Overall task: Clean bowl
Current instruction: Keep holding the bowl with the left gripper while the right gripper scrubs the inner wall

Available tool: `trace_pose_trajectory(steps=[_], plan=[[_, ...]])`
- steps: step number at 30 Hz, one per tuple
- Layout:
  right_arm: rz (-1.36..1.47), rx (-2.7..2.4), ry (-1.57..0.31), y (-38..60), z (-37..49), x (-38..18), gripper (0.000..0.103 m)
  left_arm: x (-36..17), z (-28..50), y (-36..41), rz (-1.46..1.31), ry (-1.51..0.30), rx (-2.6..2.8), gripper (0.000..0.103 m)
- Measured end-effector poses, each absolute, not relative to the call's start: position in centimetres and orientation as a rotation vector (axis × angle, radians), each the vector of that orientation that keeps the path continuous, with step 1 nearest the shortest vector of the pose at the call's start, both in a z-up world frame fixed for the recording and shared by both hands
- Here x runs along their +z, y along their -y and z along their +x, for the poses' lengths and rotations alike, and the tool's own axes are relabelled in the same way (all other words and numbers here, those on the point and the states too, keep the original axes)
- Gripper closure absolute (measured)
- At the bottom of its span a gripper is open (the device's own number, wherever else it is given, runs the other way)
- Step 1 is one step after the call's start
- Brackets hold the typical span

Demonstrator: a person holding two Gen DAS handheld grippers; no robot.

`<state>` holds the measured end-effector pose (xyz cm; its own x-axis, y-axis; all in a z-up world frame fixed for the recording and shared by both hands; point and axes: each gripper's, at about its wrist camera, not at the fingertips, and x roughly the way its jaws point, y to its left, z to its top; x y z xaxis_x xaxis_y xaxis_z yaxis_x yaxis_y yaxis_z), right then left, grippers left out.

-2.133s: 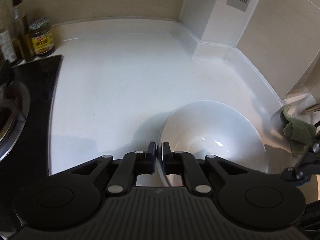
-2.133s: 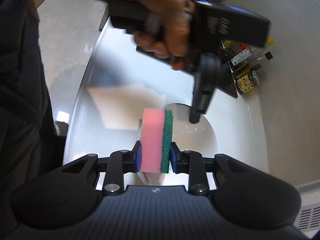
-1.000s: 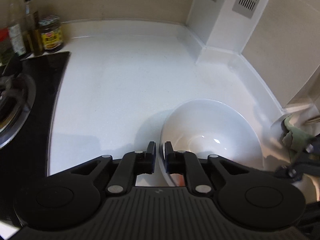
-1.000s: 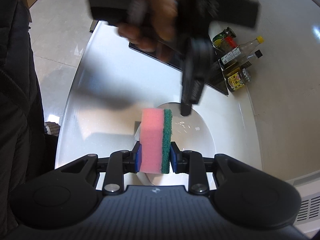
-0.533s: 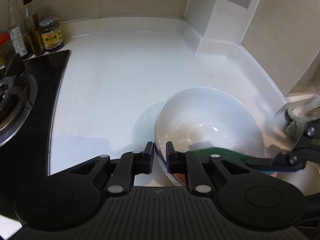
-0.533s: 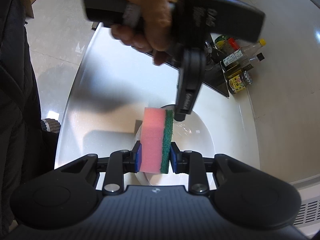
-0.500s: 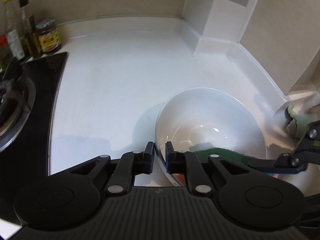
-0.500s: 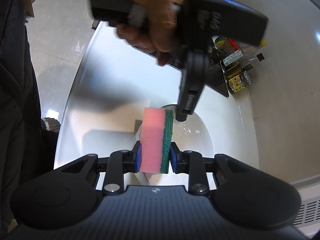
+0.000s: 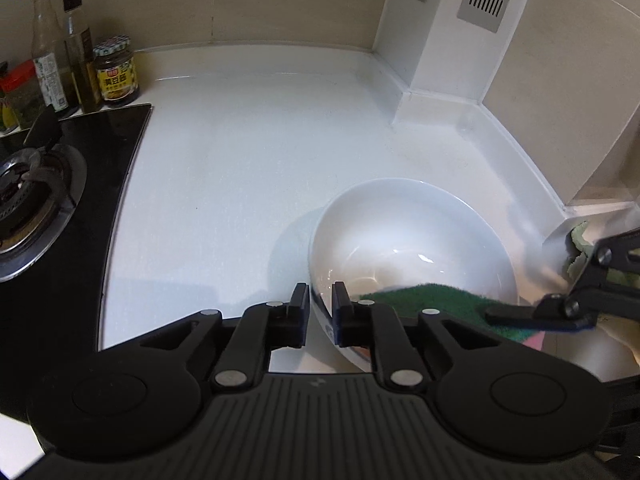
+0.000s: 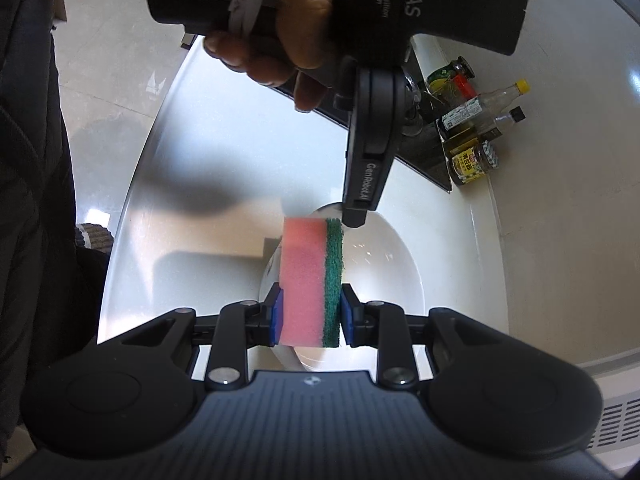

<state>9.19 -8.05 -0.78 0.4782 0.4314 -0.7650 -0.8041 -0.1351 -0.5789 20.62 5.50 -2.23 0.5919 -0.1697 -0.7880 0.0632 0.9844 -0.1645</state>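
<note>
While your left gripper [image 9: 321, 304] straddles the near rim of the bowl [image 9: 404, 240], its jaws are opening with the wall between them, not yet pinched, so close them firmly before you scrub. Your right gripper [image 10: 312, 316] clamps the sponge [image 10: 312, 276], which sits over the bowl just ahead of those fingers. Turn the green face down against the inner wall and wipe in circles, keeping the rim steady
</note>
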Motion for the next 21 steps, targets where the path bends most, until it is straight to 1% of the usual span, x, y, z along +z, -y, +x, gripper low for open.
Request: trace_pose_trajectory(steps=[1,3,10,15,18,19,21], plan=[[-1.317,1.107,-0.368,8.0,9.1,-0.8,0.079,-2.4,20.7,-5.5,-0.125,-0.931,-0.134,0.083],[-1.315,1.107,-0.364,7.7,9.0,-0.9,0.079,-2.5,20.9,-5.6,-0.126,-0.943,-0.136,0.083],[-1.317,1.114,-0.346,7.5,8.7,-1.1,0.079,-2.4,22.8,-5.1,-0.032,-0.977,-0.191,0.091],[-1.390,1.108,-0.332,8.0,7.7,-1.5,0.079,-2.6,25.6,-5.3,-0.011,-1.008,-0.243,0.093],[-1.368,1.103,-0.349,7.9,7.7,-1.5,0.079,-2.6,26.0,-5.0,-0.015,-1.022,-0.230,0.093],[-1.365,1.101,-0.349,7.8,7.5,-1.6,0.079,-2.5,25.5,-5.1,-0.035,-1.018,-0.210,0.090],[-1.357,1.097,-0.348,7.6,7.4,-1.7,0.079,-2.3,24.4,-5.4,-0.076,-1.007,-0.179,0.089]])
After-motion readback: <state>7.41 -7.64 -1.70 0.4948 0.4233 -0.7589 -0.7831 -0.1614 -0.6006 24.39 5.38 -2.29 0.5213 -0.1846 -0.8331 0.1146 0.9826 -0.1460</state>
